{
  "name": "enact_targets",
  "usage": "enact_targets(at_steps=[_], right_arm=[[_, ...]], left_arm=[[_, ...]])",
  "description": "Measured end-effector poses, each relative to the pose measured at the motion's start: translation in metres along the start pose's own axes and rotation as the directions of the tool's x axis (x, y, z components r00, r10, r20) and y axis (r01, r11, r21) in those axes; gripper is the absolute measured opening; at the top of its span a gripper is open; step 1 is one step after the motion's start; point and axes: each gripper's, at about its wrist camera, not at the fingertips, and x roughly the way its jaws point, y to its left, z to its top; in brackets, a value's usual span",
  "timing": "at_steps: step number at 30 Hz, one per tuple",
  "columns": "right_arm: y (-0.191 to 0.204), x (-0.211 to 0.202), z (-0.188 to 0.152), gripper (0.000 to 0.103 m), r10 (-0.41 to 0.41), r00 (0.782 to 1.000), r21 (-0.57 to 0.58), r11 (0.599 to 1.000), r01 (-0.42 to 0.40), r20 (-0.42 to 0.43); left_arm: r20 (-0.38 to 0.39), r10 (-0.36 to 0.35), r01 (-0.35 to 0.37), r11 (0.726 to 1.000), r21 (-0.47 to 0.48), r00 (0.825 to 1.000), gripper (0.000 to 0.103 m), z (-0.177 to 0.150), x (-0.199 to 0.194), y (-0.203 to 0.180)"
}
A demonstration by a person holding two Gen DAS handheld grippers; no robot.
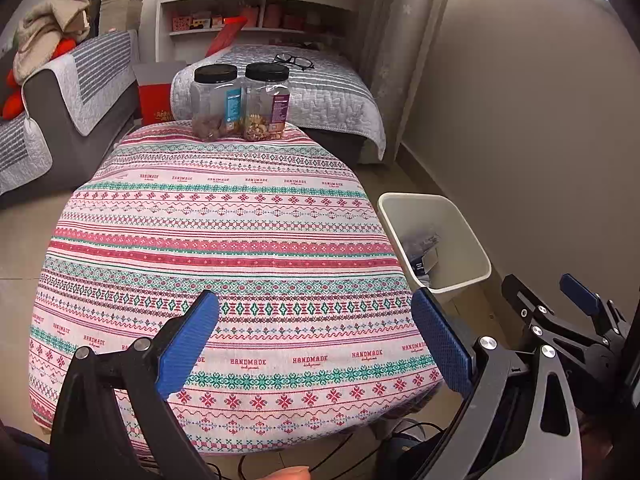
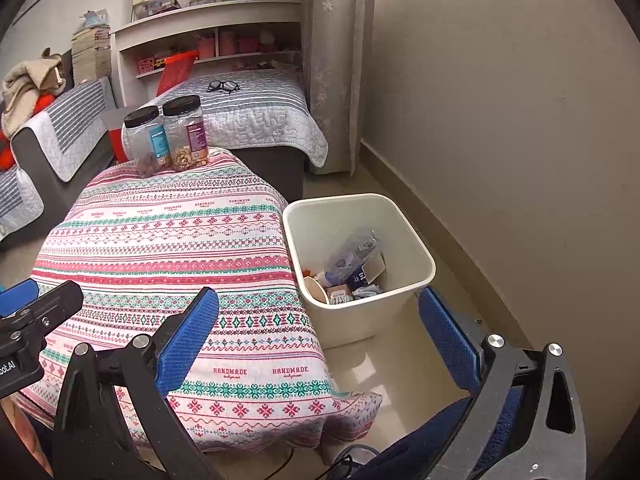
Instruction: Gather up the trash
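Observation:
A cream waste bin (image 2: 416,248) stands on the floor at the right of the table; it also shows in the left wrist view (image 1: 468,228). Inside lie several pieces of trash (image 2: 352,268): a plastic bag, small cartons and a paper cup. The table carries a patterned red, green and white cloth (image 1: 224,248) (image 2: 168,248). My left gripper (image 1: 316,340) is open and empty above the table's near edge. My right gripper (image 2: 320,340) is open and empty, over the table's right corner near the bin. The right gripper also shows in the left wrist view (image 1: 560,300).
Two clear jars with black lids (image 1: 240,100) (image 2: 168,136) stand at the table's far edge. A sofa with a grey cover (image 1: 60,104) is on the left, a bed with glasses (image 1: 294,60) behind, shelves beyond. A wall (image 2: 500,120) runs along the right. Cables lie under the table.

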Motion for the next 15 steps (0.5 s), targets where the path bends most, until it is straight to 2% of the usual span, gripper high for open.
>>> enact_targets(at_steps=[15], right_arm=[[-0.0009,0.0014,-0.0005,0.096,-0.008,1.0,-0.005,1.0,0.008,-0.005]], left_arm=[[-0.006,-0.002,0.002,1.0,0.002,1.0,0.094,-0.0008,0.0019,-0.0004]])
